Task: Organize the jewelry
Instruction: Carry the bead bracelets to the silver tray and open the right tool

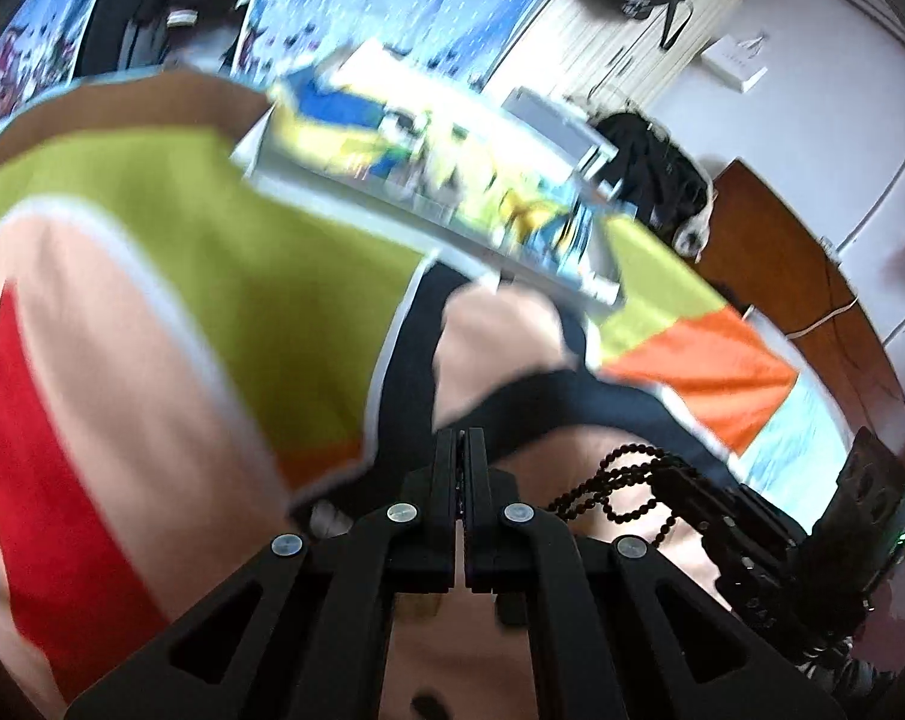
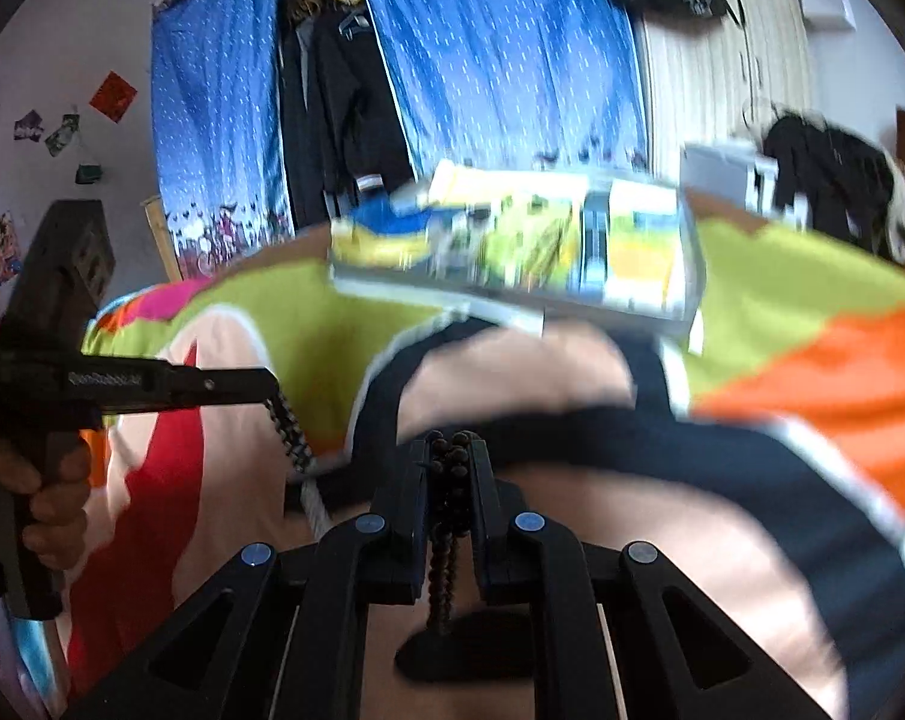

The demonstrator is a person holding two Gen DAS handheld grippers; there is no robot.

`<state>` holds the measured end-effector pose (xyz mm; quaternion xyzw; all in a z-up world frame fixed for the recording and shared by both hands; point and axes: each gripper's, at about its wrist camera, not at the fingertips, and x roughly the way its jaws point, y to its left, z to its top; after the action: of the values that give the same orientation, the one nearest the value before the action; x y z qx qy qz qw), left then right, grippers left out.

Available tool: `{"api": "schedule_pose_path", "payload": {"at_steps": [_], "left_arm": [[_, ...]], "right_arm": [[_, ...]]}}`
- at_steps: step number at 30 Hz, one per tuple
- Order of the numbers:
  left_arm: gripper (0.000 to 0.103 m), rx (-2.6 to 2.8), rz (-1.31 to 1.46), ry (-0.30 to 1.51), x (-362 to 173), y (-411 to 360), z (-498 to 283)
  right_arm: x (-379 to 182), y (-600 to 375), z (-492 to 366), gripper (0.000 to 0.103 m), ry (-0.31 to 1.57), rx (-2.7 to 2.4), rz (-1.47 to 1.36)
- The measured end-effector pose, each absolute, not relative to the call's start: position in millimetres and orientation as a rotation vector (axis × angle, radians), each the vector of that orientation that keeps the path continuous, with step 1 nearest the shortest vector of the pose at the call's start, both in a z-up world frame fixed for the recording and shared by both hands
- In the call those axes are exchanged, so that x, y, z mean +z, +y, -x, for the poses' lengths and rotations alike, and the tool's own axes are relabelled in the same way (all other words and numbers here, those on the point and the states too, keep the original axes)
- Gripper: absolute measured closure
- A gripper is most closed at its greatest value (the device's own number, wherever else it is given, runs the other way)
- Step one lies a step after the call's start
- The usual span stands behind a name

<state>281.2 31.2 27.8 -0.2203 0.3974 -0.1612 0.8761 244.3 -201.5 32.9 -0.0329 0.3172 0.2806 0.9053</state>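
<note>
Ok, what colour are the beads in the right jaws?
Dark brown, almost black; the bead strand shows best in the right wrist view.

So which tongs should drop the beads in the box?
Probably the right tongs: the black beads sit clamped in them, with the clear box straight ahead. The left tongs point sideways.

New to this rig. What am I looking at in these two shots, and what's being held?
No robot here: a person holds a two-finger tool in each hand, with a fisheye camera on each looking along its fingers. One picture is from the left tool, the other from the right tool. Both are shut on the same dark bead strand, which hangs looped between them; the hand gripping the left tool shows in the right view. Below lies a colourful cloth in green, orange and red. Behind it sits a blurred tray or box with yellow and blue contents; its details cannot be told.
</note>
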Motion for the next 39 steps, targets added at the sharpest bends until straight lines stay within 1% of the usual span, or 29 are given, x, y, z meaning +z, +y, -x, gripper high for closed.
{"api": "schedule_pose_path", "payload": {"at_steps": [6, 12, 16, 20, 25, 31, 35, 36, 37, 38, 39], "left_arm": [[0.103, -0.365, 0.445, 0.699, 66.9, 23.7, -341.3], [0.103, -0.358, 0.423, 0.592, 88.8, 10.1, -398.4], [0.103, -0.351, 0.388, 0.558, 85.0, -2.8, -426.0], [0.103, -0.346, 0.36, 0.579, 67.7, -16.9, -446.0], [0.103, -0.336, 0.343, 0.633, 38.9, -28.7, -465.6], [0.103, -0.327, 0.347, 0.675, 18.3, -31.0, -472.0], [0.103, -0.316, 0.33, 0.693, 18.4, -30.8, -469.7], [0.102, -0.306, 0.328, 0.696, 18.7, -30.3, -469.2], [0.102, -0.289, 0.324, 0.703, 18.9, -29.5, -469.3], [0.101, -0.282, 0.322, 0.71, 19.8, -29.7, -468.5], [0.101, -0.278, 0.323, 0.718, 19.9, -28.8, -468.4]], "right_arm": [[83.3, -204.5, -308.4, 0.092, 0.551, 0.55, 0.032], [100.5, -219.8, -364.9, 0.092, 0.477, 0.436, 0.038], [88.4, -234.8, -398.6, 0.092, 0.487, 0.376, -0.017], [62.9, -245.0, -425.3, 0.092, 0.531, 0.359, -0.073], [38.3, -252.0, -433.0, 0.092, 0.58, 0.37, -0.104], [17.2, -253.1, -432.2, 0.091, 0.627, 0.375, -0.082], [10.1, -249.8, -429.0, 0.086, 0.631, 0.36, -0.034], [9.7, -249.7, -427.6, 0.082, 0.629, 0.356, -0.023], [9.6, -249.8, -427.0, 0.075, 0.629, 0.347, -0.015], [10.4, -251.1, -425.0, 0.071, 0.627, 0.338, -0.012], [11.3, -253.2, -423.7, 0.064, 0.623, 0.335, -0.014]]}}
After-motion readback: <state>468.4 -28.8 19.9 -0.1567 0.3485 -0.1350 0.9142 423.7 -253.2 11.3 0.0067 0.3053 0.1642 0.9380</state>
